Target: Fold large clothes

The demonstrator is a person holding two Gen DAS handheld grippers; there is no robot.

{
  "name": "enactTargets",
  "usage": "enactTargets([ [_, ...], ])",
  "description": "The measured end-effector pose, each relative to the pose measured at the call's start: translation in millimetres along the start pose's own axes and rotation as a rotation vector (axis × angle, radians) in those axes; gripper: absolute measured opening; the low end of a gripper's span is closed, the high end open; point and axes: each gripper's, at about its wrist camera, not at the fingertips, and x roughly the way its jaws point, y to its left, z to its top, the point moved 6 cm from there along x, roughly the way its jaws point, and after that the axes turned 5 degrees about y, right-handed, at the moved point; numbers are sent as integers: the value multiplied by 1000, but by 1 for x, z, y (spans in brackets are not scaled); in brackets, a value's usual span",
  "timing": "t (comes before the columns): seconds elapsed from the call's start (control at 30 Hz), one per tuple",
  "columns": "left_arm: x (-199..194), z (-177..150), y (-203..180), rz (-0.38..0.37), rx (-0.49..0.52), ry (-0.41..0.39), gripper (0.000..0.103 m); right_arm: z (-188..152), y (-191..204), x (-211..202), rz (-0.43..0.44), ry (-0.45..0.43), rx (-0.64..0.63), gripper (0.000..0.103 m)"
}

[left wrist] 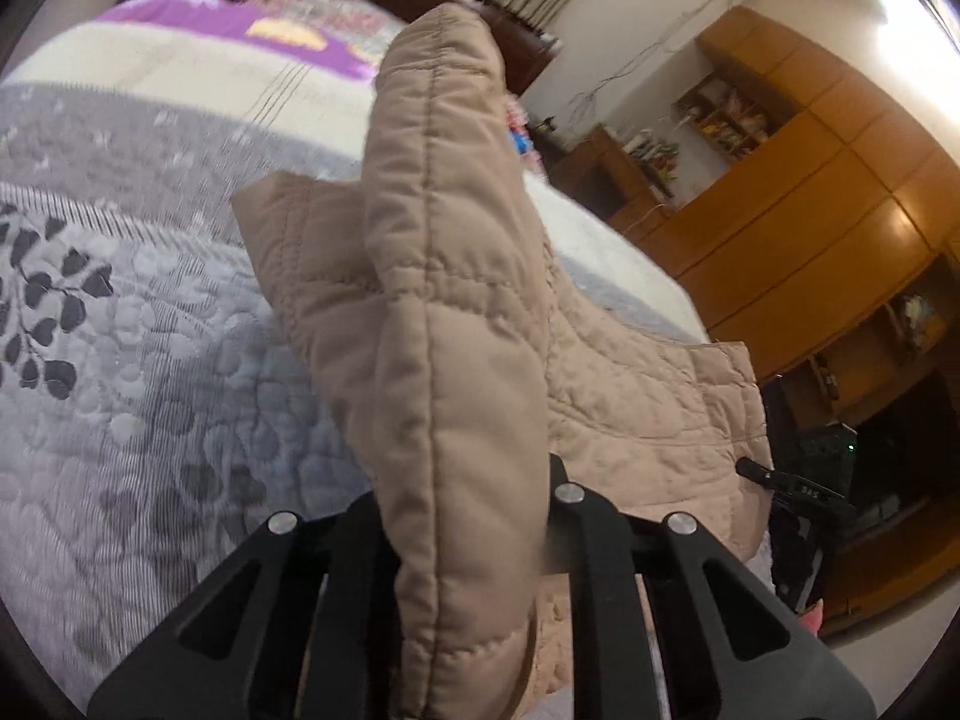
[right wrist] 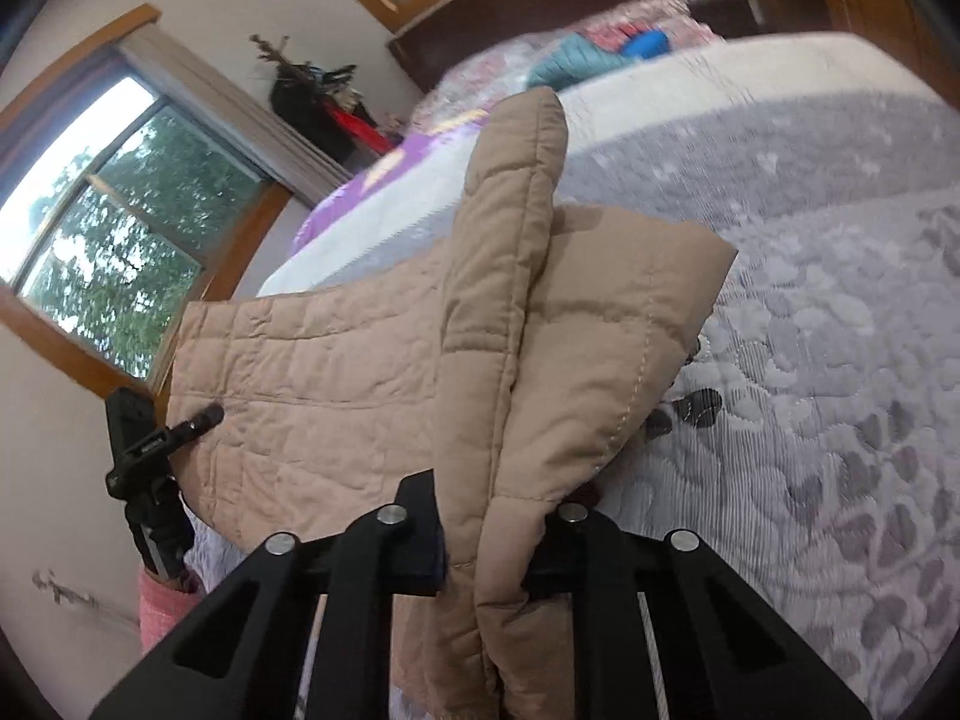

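A beige quilted jacket [left wrist: 456, 312] is held up over a bed with a grey leaf-pattern quilt [left wrist: 132, 360]. My left gripper [left wrist: 468, 528] is shut on one thick folded edge of the jacket, which stands up between its fingers. My right gripper [right wrist: 486, 546] is shut on the other edge of the jacket [right wrist: 336, 372]. The fabric spans between the two grippers above the quilt [right wrist: 840, 420]. The right gripper also shows at the right in the left wrist view [left wrist: 798, 489], and the left gripper at the left in the right wrist view [right wrist: 150, 444]. Both sets of fingertips are hidden by fabric.
Wooden cabinets and shelves [left wrist: 810, 228] stand beside the bed. A window [right wrist: 114, 216] is in the wall on the other side. Purple and patterned bedding [left wrist: 252, 24] and a blue item [right wrist: 600, 60] lie at the head of the bed by a dark headboard [right wrist: 528, 18].
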Motion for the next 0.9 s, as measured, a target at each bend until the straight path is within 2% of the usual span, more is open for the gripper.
enactTargets([
  [0.13,-42,-24,-28,-9,61,-36,13,-23,30,-27,9,-16,-77,16],
  [0.37,-107,-74,-27,-1,97,-72,13,-73,61,-51,36,-10,-166,16],
  [0.43,-113,-88,-23,11,97,-64,13,-86,59,-49,44,11,-168,16],
  [0.67,-90,-146,39,92,17,22,15,-126,34,-11,15,116,-118,17],
  [0.8,-75,-156,66,104,-14,32,24,-135,6,8,31,146,-37,21],
  [0.9,-59,-164,79,139,-15,56,38,-144,-8,19,53,150,-8,23],
])
